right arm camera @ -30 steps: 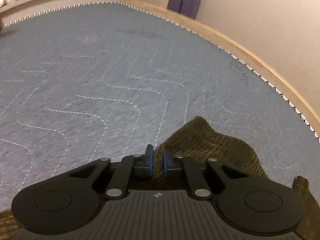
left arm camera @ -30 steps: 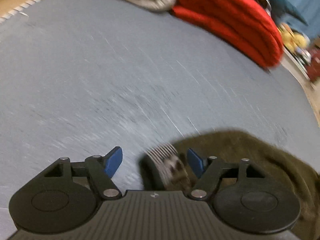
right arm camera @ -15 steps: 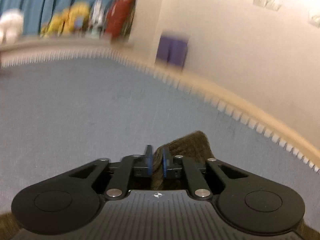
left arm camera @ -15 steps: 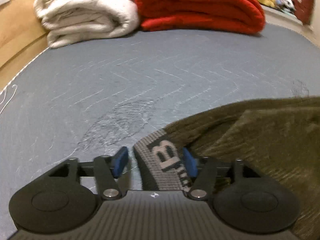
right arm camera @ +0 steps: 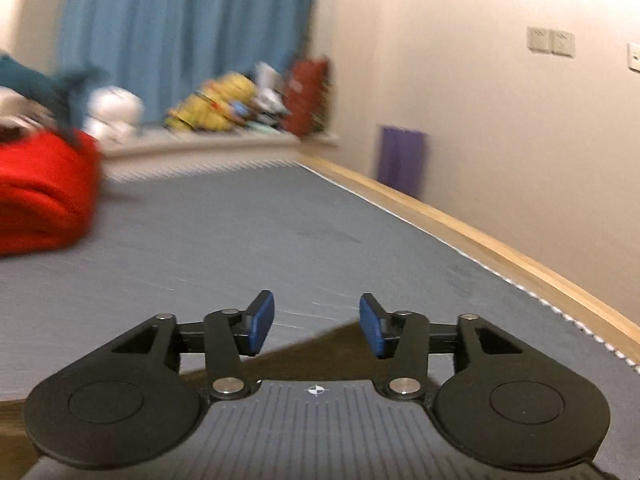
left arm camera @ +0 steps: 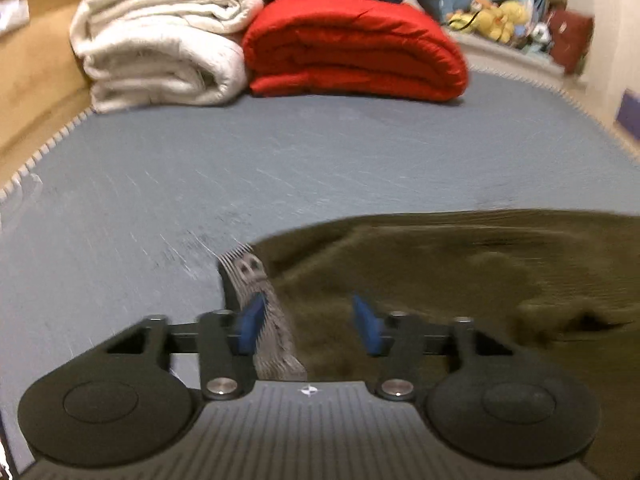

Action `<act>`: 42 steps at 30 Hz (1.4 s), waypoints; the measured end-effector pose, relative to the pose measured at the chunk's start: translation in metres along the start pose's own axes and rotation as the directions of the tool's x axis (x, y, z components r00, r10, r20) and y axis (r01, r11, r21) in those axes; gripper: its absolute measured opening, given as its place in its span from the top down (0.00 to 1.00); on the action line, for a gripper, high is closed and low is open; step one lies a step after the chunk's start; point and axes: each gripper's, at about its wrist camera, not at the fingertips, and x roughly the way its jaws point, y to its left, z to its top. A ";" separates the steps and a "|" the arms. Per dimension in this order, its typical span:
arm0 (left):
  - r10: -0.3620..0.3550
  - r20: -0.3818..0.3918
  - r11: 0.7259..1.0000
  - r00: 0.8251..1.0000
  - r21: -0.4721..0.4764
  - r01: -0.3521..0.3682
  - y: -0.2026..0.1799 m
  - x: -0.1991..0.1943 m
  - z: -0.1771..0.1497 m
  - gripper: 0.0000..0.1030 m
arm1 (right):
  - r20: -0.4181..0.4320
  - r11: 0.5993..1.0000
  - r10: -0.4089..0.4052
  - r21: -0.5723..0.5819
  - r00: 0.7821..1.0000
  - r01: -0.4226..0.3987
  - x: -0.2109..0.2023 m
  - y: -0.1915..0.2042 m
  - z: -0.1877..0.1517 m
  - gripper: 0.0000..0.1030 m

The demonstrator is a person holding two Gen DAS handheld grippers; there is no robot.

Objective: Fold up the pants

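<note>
The olive-brown pants (left arm camera: 460,276) lie on the grey mattress (left arm camera: 280,168), spread to the right in the left wrist view. Their grey lettered waistband (left arm camera: 256,292) runs between the fingers of my left gripper (left arm camera: 308,326), which is open with the jaws wide apart over the waist. In the right wrist view a corner of the pants (right arm camera: 320,350) lies under my right gripper (right arm camera: 316,326), which is open and holds nothing.
A folded white blanket (left arm camera: 160,40) and a folded red quilt (left arm camera: 352,48) sit at the far end of the mattress. The quilt also shows in the right wrist view (right arm camera: 40,200). A wooden bed edge (right arm camera: 500,248) and wall run along the right. Plush toys (right arm camera: 216,104) line the sill.
My right gripper has opened and let go of the pants corner, and has tilted up. My left gripper has shifted right over the waistband and stays open.
</note>
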 end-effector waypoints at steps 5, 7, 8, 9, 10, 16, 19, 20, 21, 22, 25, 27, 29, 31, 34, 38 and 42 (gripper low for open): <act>-0.090 0.061 0.992 0.994 0.098 0.083 -0.005 -0.060 -0.024 0.87 | 0.056 0.976 0.215 0.034 0.975 -0.217 -0.117 0.013 0.004 0.33; -0.105 0.080 0.984 0.991 0.152 0.092 -0.004 -0.074 -0.038 0.86 | 0.064 0.956 0.289 0.039 0.955 -0.292 -0.155 0.018 -0.003 0.33; -0.105 0.075 0.982 0.992 0.167 0.091 -0.002 -0.074 -0.044 0.86 | 0.059 0.942 0.332 0.032 0.941 -0.335 -0.169 0.021 -0.008 0.33; -0.100 0.058 0.982 0.993 0.165 0.090 0.001 -0.069 -0.051 0.86 | 0.045 0.926 0.376 0.014 0.925 -0.377 -0.181 0.025 -0.013 0.33; -0.091 0.040 0.985 0.995 0.150 0.084 0.007 -0.062 -0.057 0.85 | 0.028 0.911 0.412 0.000 0.911 -0.412 -0.193 0.029 -0.018 0.33; -0.012 -0.076 0.999 0.997 0.035 0.014 0.048 -0.028 -0.077 0.69 | -0.089 0.858 0.487 -0.135 0.869 -0.495 -0.210 0.054 -0.065 0.39; -0.056 -0.125 0.998 0.991 -0.034 0.052 0.059 -0.021 -0.081 0.34 | -0.160 0.831 0.505 -0.174 0.848 -0.528 -0.207 0.061 -0.082 0.40; -0.068 -0.167 0.997 0.984 -0.035 0.063 0.060 -0.014 -0.084 0.28 | -0.184 0.828 0.500 -0.182 0.846 -0.530 -0.203 0.063 -0.086 0.40; -0.063 -0.198 0.998 0.978 -0.028 0.058 0.058 -0.008 -0.087 0.24 | -0.205 0.827 0.494 -0.188 0.845 -0.530 -0.200 0.064 -0.088 0.40; -0.046 -0.226 0.999 0.973 -0.012 0.045 0.056 -0.002 -0.089 0.23 | -0.219 0.826 0.492 -0.188 0.843 -0.531 -0.199 0.066 -0.090 0.39; -0.002 -0.258 0.999 0.966 0.049 0.015 0.050 0.012 -0.097 0.23 | -0.230 0.830 0.490 -0.172 0.841 -0.531 -0.198 0.063 -0.085 0.37; 0.003 -0.278 0.997 0.961 0.071 0.018 0.050 0.021 -0.102 0.22 | -0.228 0.840 0.484 -0.149 0.845 -0.522 -0.197 0.061 -0.082 0.35; -0.022 -0.296 0.998 0.955 0.046 0.037 0.055 0.027 -0.104 0.22 | -0.223 0.847 0.481 -0.132 0.848 -0.515 -0.197 0.059 -0.081 0.33; -0.064 -0.313 0.998 0.948 0.007 0.070 0.061 0.028 -0.103 0.31 | -0.209 0.856 0.466 -0.136 0.860 -0.498 -0.195 0.054 -0.078 0.31; -0.127 -0.311 0.992 0.942 -0.014 0.129 0.059 0.026 -0.101 0.62 | -0.186 0.881 0.413 -0.167 0.891 -0.443 -0.192 0.050 -0.078 0.26; -0.117 -0.268 0.990 0.956 0.042 0.133 0.052 0.002 -0.094 0.80 | -0.174 0.908 0.346 -0.185 0.922 -0.376 -0.181 0.039 -0.077 0.25; -0.091 -0.261 0.994 0.961 0.040 0.105 0.066 -0.015 -0.095 0.81 | -0.175 0.945 0.286 -0.110 0.942 -0.307 -0.164 0.012 -0.069 0.25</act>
